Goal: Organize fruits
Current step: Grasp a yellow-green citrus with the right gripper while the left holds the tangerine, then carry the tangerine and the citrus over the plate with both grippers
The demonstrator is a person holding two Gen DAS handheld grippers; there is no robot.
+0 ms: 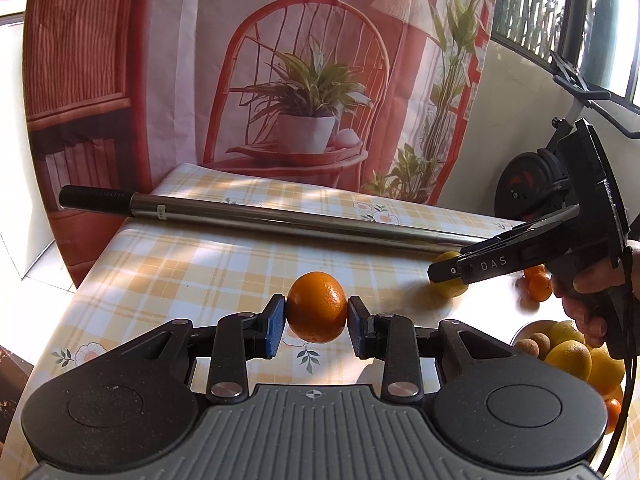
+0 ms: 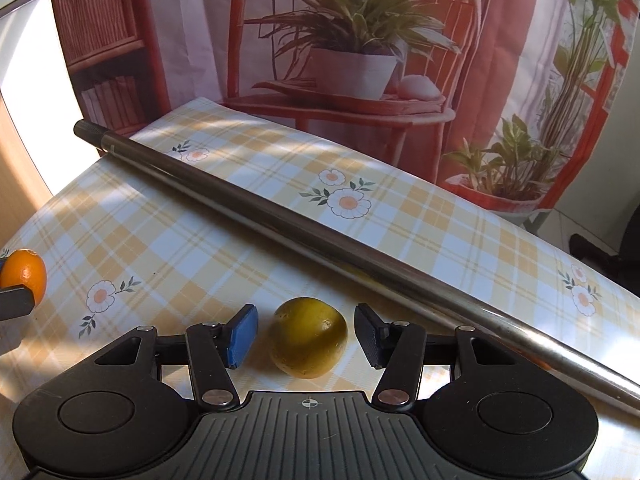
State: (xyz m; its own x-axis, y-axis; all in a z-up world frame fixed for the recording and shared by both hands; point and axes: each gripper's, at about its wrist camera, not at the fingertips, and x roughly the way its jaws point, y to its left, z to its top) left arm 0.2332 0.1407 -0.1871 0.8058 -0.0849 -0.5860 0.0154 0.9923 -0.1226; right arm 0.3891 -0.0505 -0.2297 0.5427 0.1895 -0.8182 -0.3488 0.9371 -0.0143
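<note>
my left gripper (image 1: 317, 322) has its fingers (image 1: 274, 330) pressed against both sides of an orange (image 1: 317, 307), holding it above the checked table (image 1: 168, 272). in the right wrist view that same orange (image 2: 23, 274) shows at 9 o'clock, at the frame's edge.

my right gripper (image 2: 306, 334) has its fingers (image 2: 242, 336) spread wide on either side of a yellow-green fruit (image 2: 308, 338) that lies on the table (image 2: 160, 248), with a gap between each pad and the skin. in the left wrist view this gripper (image 1: 442, 272) sits at 3 o'clock, with my hand (image 1: 596, 300) around its grip and the yellow-green fruit (image 1: 450, 290) partly hidden behind it.

a long metal pole (image 2: 320, 236) lies across the table, past the fruit at 12 to 3 o'clock. in the left view, a bowl (image 1: 524, 330) of yellow and orange fruit sits at 4 o'clock, and small loose oranges (image 1: 538, 286) lie near the right gripper.
</note>
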